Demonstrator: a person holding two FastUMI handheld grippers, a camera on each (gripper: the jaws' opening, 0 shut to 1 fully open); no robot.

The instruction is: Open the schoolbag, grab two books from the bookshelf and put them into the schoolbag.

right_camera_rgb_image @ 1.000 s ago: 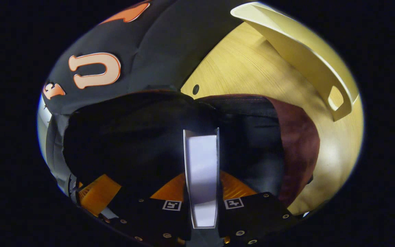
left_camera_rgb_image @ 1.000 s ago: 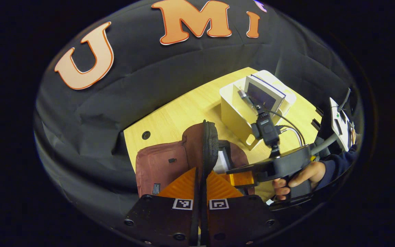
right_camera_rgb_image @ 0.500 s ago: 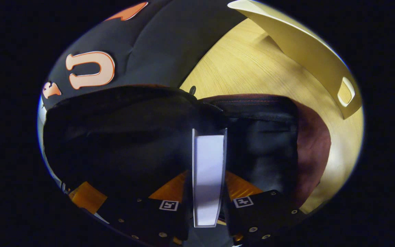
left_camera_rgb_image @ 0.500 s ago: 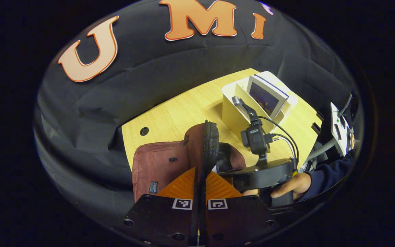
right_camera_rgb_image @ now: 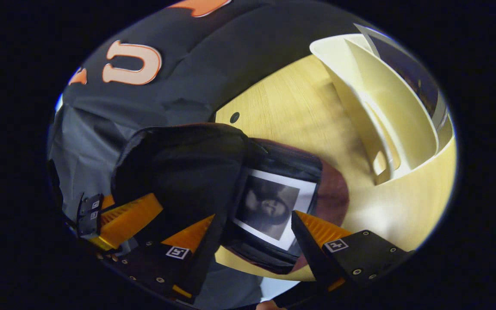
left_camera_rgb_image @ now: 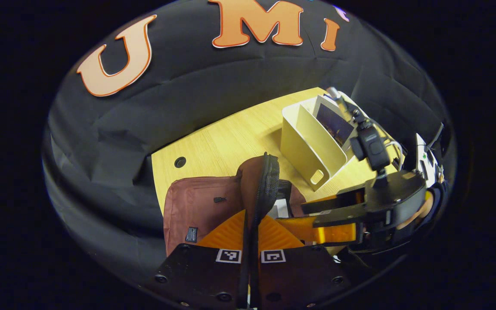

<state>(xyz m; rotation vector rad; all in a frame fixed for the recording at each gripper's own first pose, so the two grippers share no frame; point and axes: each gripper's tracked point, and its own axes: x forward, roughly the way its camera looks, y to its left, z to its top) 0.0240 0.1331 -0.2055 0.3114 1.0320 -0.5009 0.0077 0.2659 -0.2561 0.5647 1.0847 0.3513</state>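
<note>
left claw point(left_camera_rgb_image: 251, 232) pinching schoolbag point(left_camera_rgb_image: 213, 202) flap | bookshelf point(left_camera_rgb_image: 312, 144) behind

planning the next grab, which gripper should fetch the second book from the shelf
Right. The right gripper is open and free, with the cream plastic bookshelf just ahead; the left gripper is shut on the maroon fabric schoolbag's flap.

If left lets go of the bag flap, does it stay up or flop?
Likely flops: the flap is thin fabric, standing on edge with the left gripper pinching its zipper rim. It would probably drop over the book inside the schoolbag. Looks light, unlikely to drag the bag.
</note>
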